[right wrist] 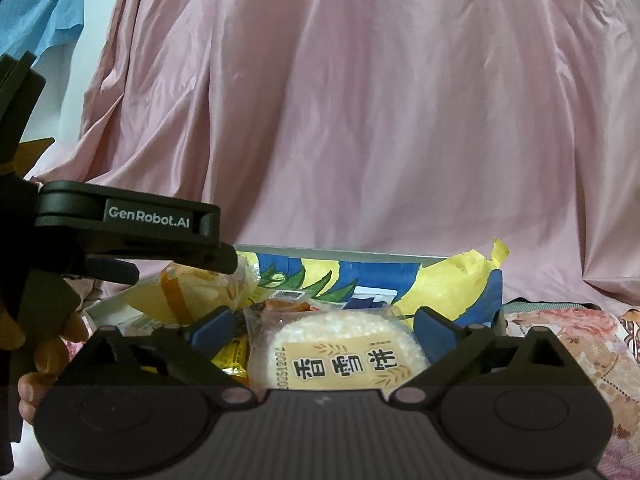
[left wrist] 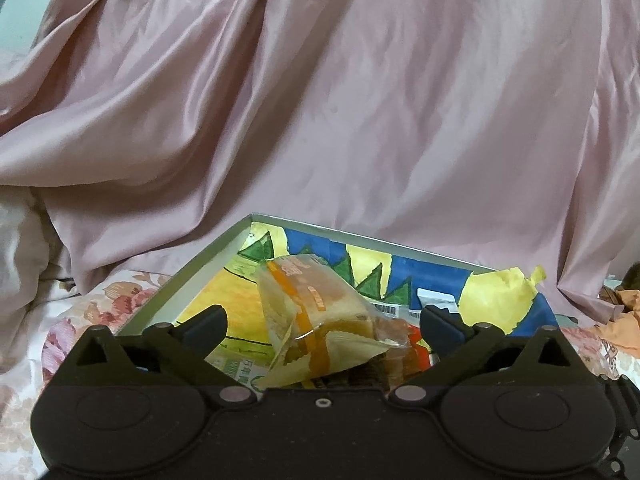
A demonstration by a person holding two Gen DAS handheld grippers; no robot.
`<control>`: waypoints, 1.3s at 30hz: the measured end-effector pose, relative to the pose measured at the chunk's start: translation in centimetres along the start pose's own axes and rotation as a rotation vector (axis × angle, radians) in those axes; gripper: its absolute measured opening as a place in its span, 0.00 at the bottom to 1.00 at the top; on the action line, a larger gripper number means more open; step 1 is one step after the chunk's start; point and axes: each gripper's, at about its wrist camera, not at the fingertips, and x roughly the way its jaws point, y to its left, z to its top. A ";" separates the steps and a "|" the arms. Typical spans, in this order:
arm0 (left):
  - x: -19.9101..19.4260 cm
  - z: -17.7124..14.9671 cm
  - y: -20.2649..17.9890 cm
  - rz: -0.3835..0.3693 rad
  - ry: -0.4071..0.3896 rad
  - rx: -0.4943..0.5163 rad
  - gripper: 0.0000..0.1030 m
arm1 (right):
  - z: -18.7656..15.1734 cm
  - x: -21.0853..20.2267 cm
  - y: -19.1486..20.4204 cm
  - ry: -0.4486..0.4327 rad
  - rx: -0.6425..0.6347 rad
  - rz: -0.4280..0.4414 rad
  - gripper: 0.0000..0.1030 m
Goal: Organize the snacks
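Observation:
A shallow box (left wrist: pixel 182 276) with a painted yellow, blue and green inside lies on the bed and holds snack packets. In the left wrist view a clear packet of sliced cake with an orange band (left wrist: pixel 316 312) stands tilted between my left gripper's (left wrist: pixel 320 320) wide-apart fingers, touching neither. In the right wrist view a round rice cracker packet with a tan label (right wrist: pixel 340 350) lies between my right gripper's (right wrist: pixel 324 326) open fingers, apart from them. The left gripper (right wrist: pixel 132 236) shows at the left over the cake packet (right wrist: pixel 192 292).
Pink satin cloth (left wrist: pixel 360 100) hangs behind the box. A flowered bedsheet (left wrist: pixel 80 320) lies around it. Crumpled yellow paper (left wrist: pixel 496 292) sits at the box's far right corner. Small yellow and orange packets (right wrist: pixel 232 354) lie in the box. A blue cloth (right wrist: pixel 40 12) hangs at top left.

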 end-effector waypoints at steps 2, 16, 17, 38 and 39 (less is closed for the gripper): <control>-0.2 -0.1 0.1 0.002 -0.006 -0.002 0.99 | 0.0 -0.1 0.0 -0.007 0.000 -0.001 0.98; -2.4 -0.7 1.4 0.030 -0.061 -0.025 0.99 | 0.5 -1.7 0.6 -0.066 -0.002 -0.009 1.00; -2.6 -0.7 1.5 0.031 -0.064 -0.027 0.99 | 0.5 -1.8 0.6 -0.070 -0.003 -0.012 1.00; -7.9 -2.1 2.4 0.056 -0.124 -0.006 0.99 | 0.5 -7.0 2.0 -0.166 -0.040 -0.050 1.00; -8.1 -2.2 2.5 0.057 -0.128 -0.004 0.99 | 0.5 -7.1 2.2 -0.170 -0.043 -0.049 1.00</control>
